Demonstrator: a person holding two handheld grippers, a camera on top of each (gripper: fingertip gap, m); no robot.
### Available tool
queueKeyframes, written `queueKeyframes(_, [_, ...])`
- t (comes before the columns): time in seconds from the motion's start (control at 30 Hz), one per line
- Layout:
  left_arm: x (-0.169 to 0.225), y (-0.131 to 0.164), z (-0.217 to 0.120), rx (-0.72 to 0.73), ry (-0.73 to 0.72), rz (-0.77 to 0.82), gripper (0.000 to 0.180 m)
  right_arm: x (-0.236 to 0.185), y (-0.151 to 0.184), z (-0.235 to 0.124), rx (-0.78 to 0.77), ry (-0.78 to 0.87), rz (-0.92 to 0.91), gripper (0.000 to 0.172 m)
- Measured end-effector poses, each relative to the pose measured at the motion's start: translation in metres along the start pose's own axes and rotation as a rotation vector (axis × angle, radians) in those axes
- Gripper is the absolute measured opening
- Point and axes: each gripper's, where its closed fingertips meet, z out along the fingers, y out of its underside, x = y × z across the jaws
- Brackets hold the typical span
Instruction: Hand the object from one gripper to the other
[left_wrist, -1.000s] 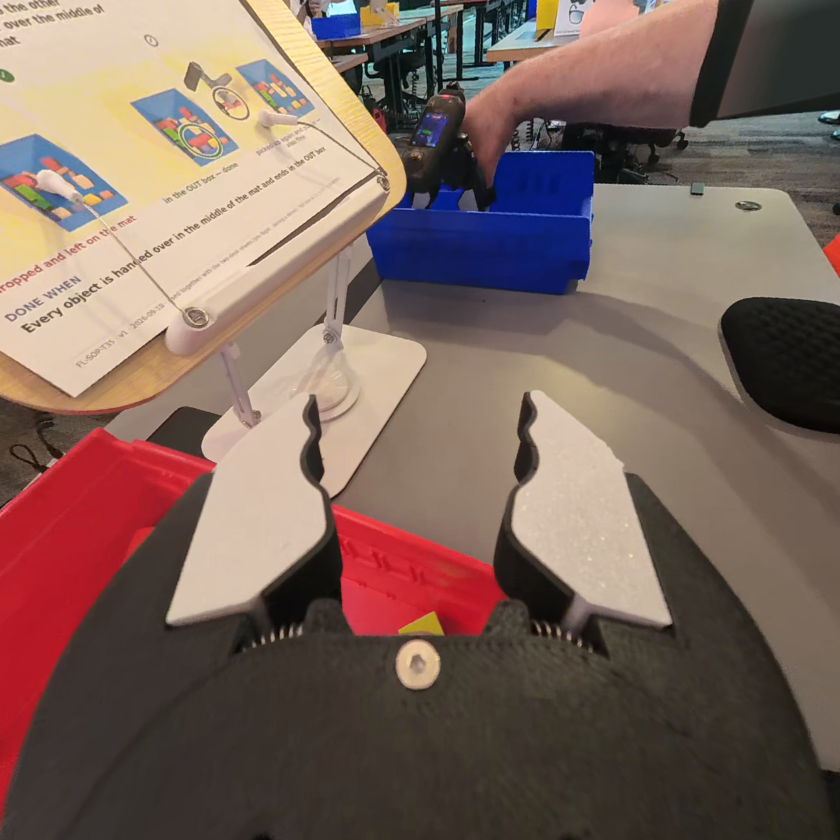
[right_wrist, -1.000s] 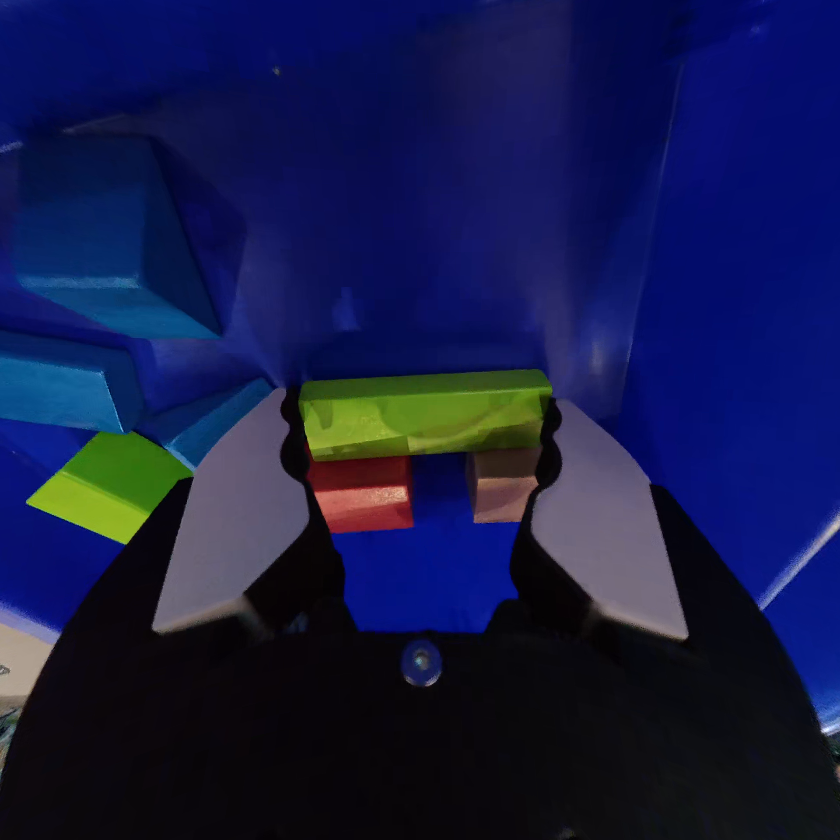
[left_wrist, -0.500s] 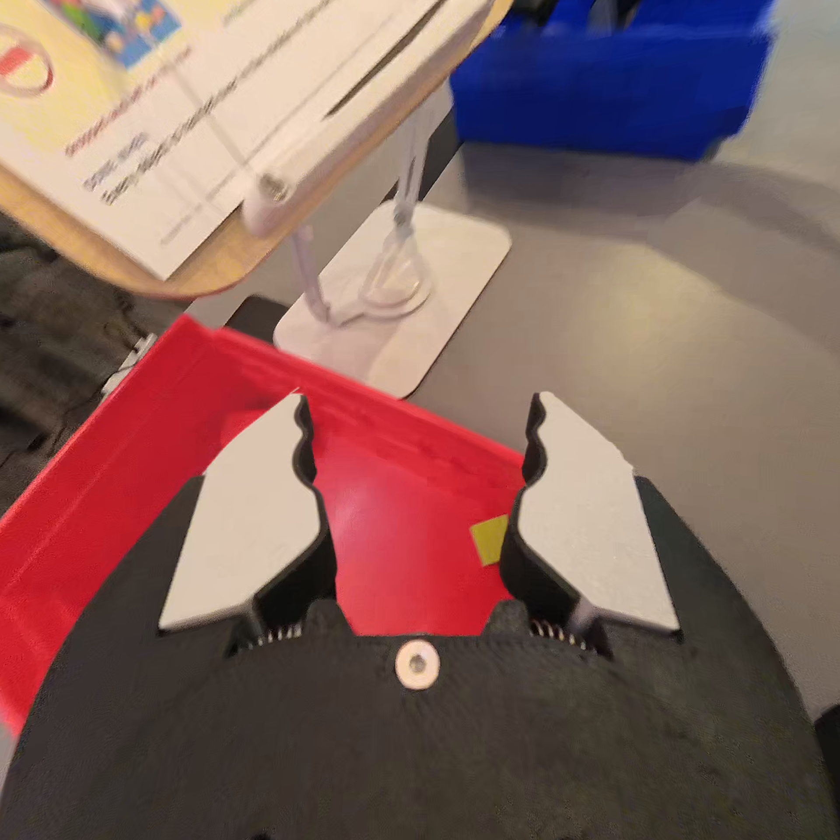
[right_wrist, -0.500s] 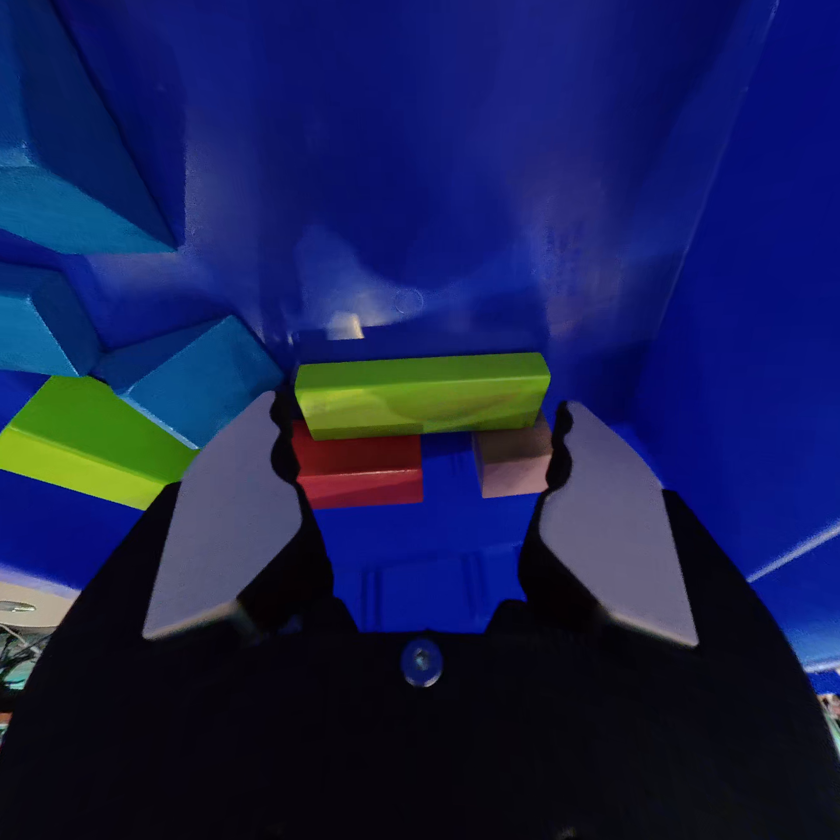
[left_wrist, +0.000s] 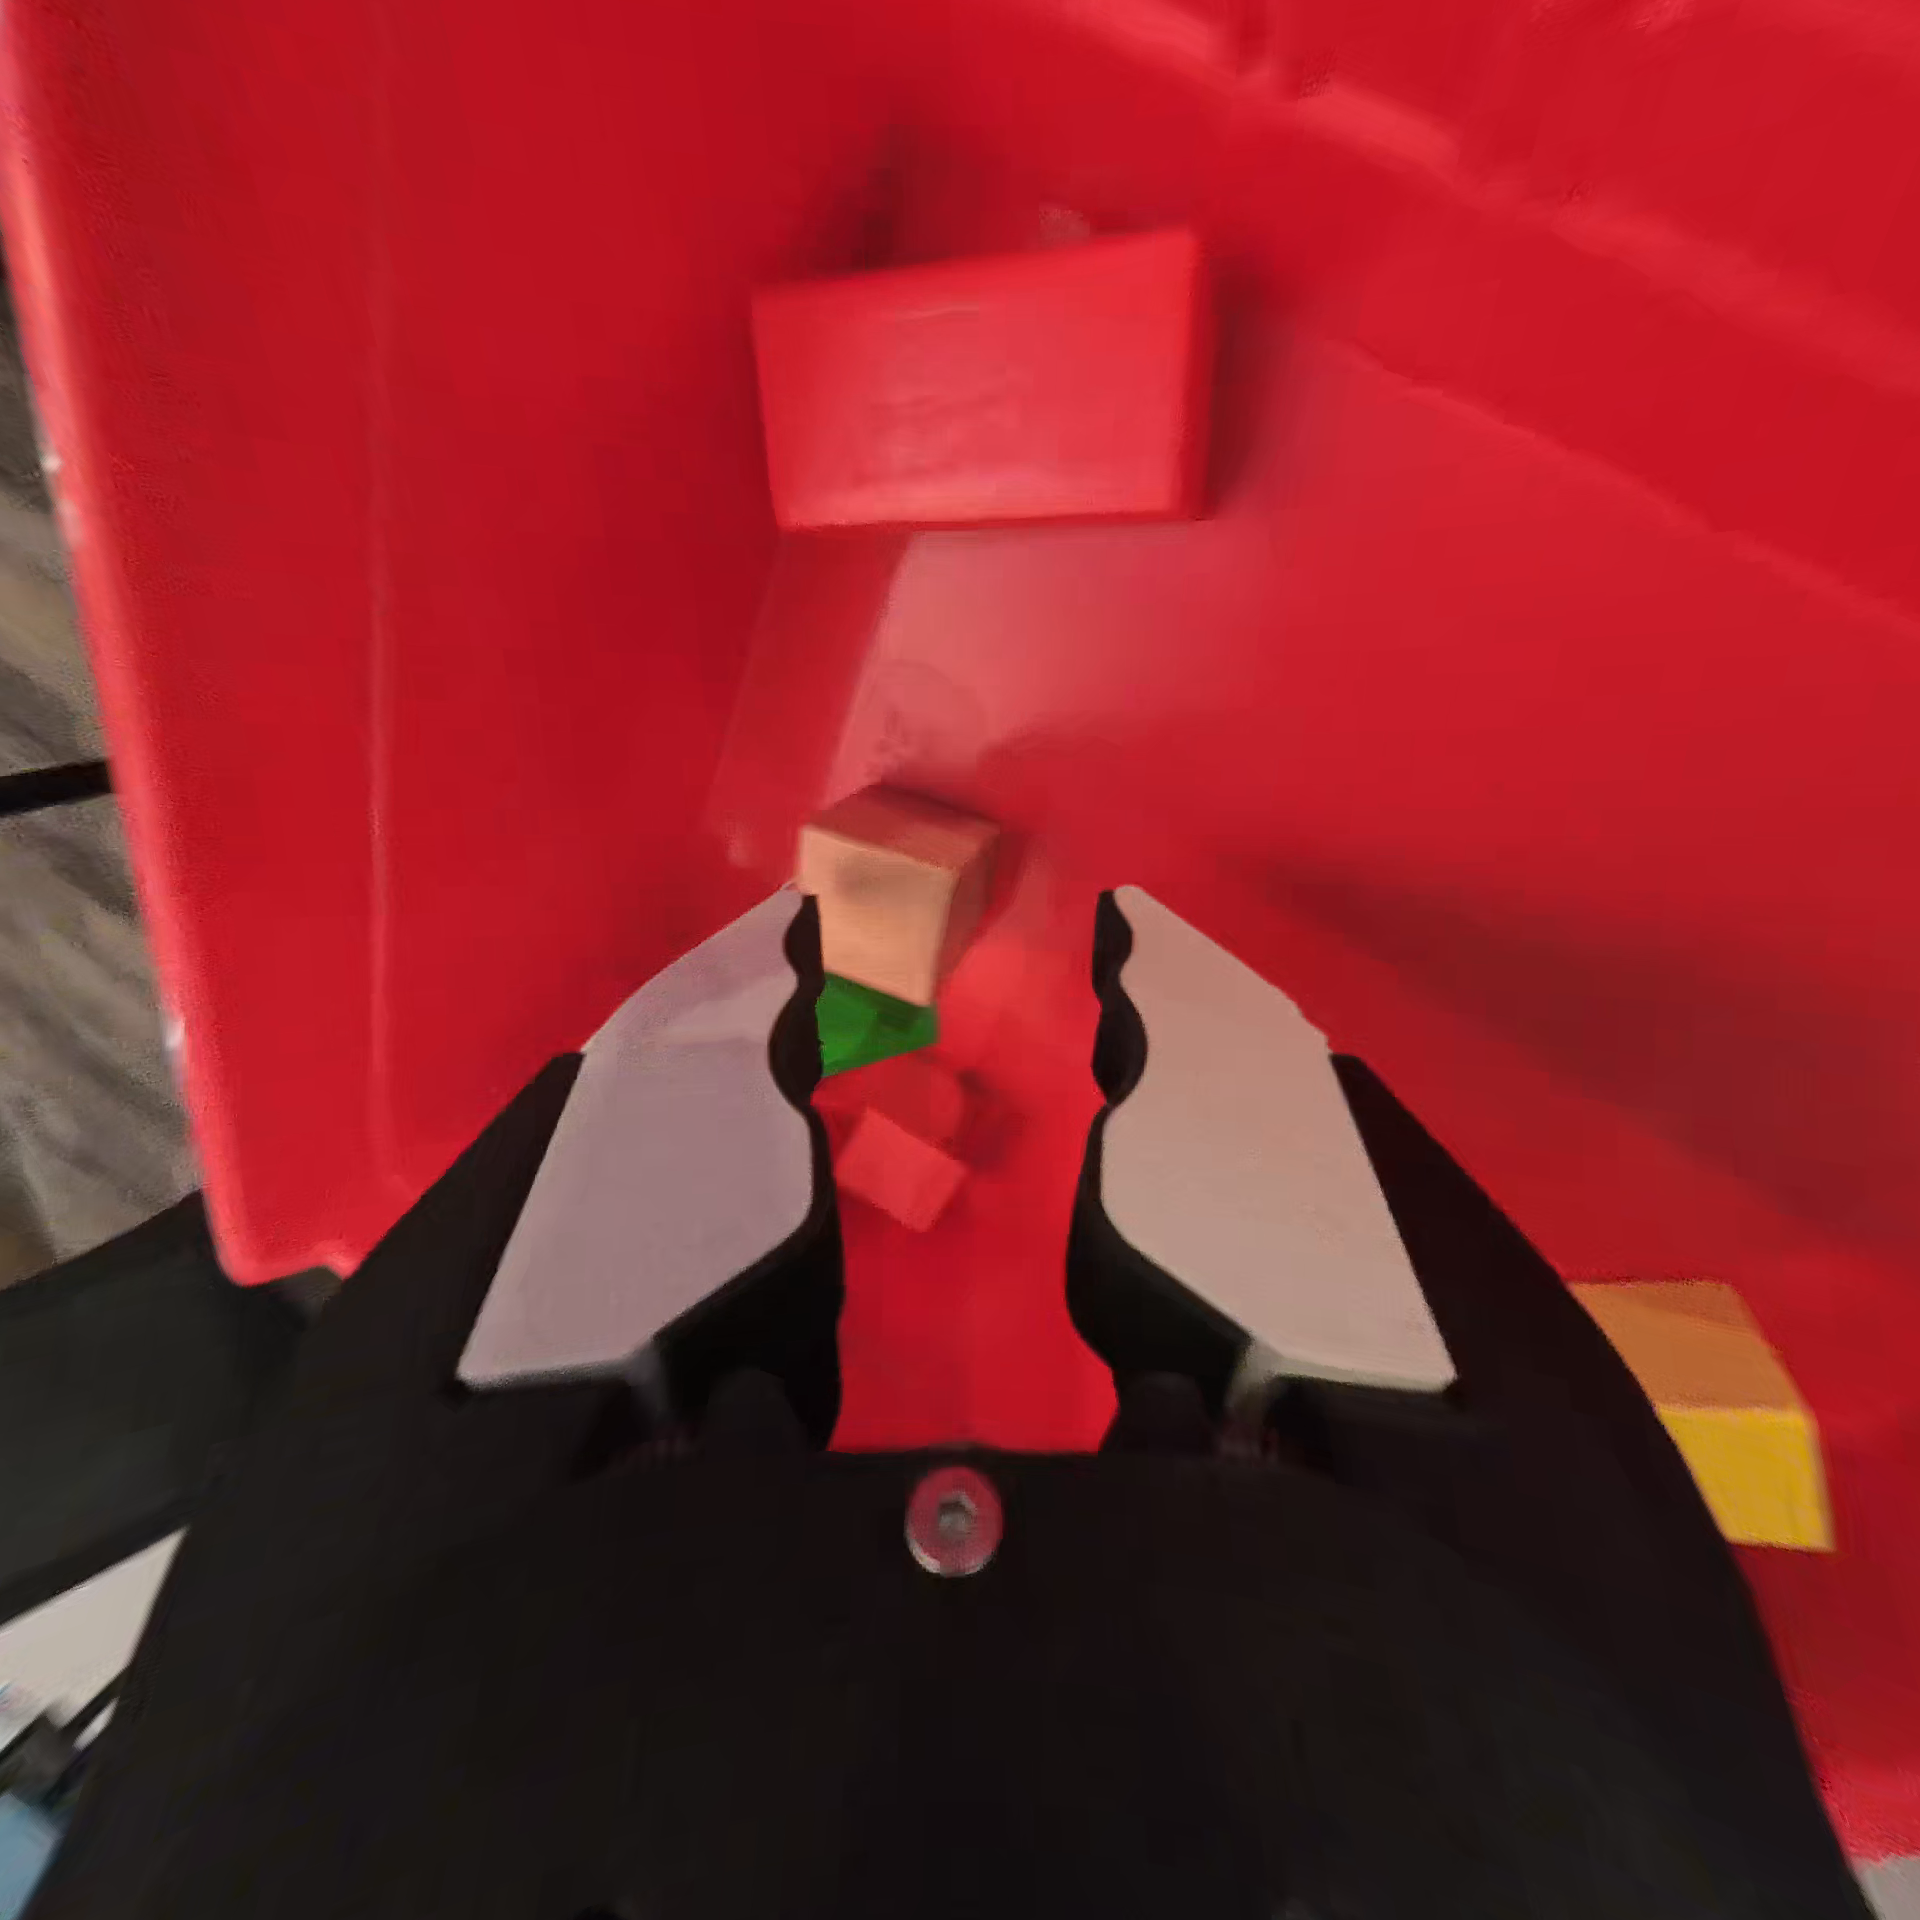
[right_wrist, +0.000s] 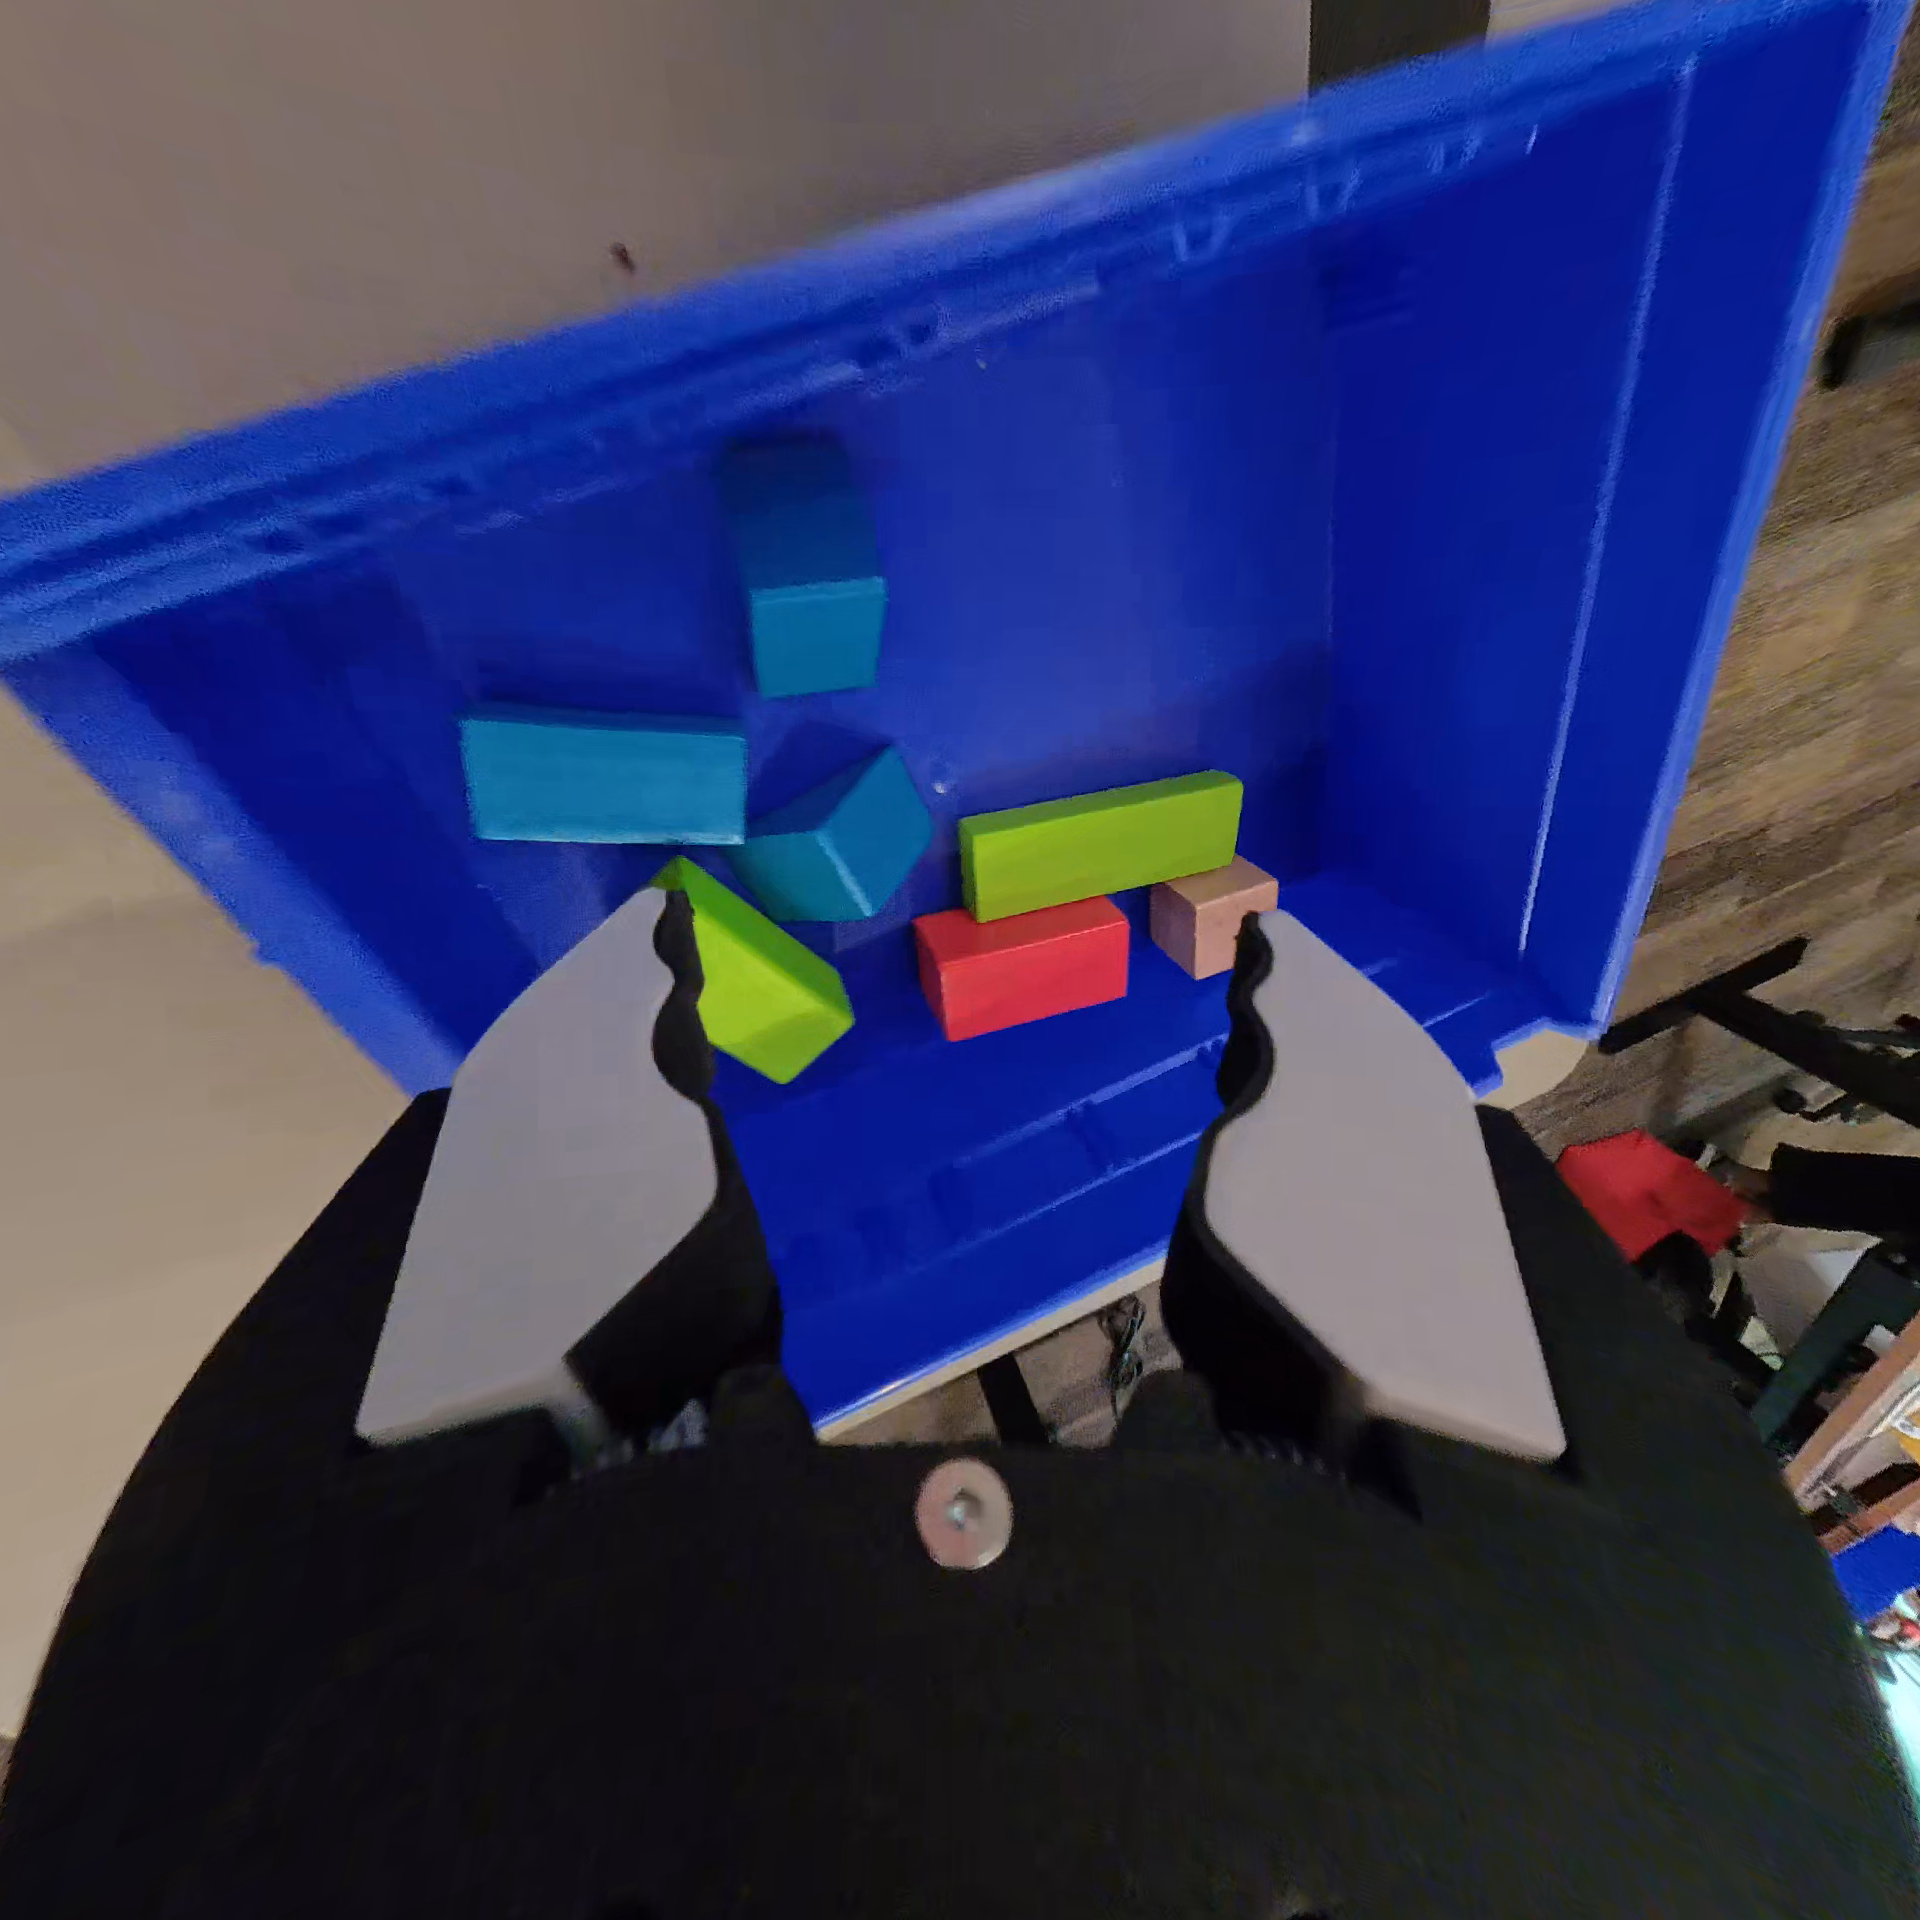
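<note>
Item: small tan wooden cube (left_wrist: 885, 906), lying on the floor of the red bin (left_wrist: 416, 520), partly over a green block (left_wrist: 868, 1023).

Neighbours in the red bin: large red block (left_wrist: 977, 379) farther in; small red block (left_wrist: 899, 1169) nearer; yellow block (left_wrist: 1730, 1439) off to the right.

Left gripper (left_wrist: 948, 914): jaws apart, nothing held. The cube sits just ahead of the tips, hard by the left finger (left_wrist: 675, 1143); blur hides whether they touch. Clear space shows between cube and right finger (left_wrist: 1247, 1143).

Right gripper (right_wrist: 956, 914): jaws wide apart and bare, raised over the blue bin (right_wrist: 1351, 520), which holds teal, lime, red and tan blocks.

Handling, as judged: light, rigid, not fragile; plain flat faces, probably less slick than the painted pieces. Being small, it could twist or pop out if pinched at a corner.

Recommended hold: two opposite flat faces, squarely, near the fingertips, so that part of the cube stays exposed for the other gripper. Centre the jaws first; the cube lies off to the left, and its perch on the green block may let it tip.
</note>
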Motion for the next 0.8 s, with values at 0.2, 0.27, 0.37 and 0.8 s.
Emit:
queueKeyframes(0.2, [-0.013,0.006,0.014,-0.063,-0.012,0.026,0.062,-0.033,-0.010,-0.022,0.067,0.027,-0.013,0.092])
queueKeyframes(0.27, [-0.015,0.004,0.015,-0.030,-0.019,0.000,0.063,-0.039,-0.013,-0.027,0.085,0.033,-0.015,0.090])
queueKeyframes(0.37, [-0.011,0.006,0.023,-0.048,0.013,-0.014,0.047,-0.047,-0.018,-0.028,0.096,0.028,-0.023,0.089])
queueKeyframes(0.8, [0.049,-0.027,-0.124,0.636,0.093,-0.235,0.037,-0.132,-0.201,-0.143,0.813,0.013,-0.001,0.065])
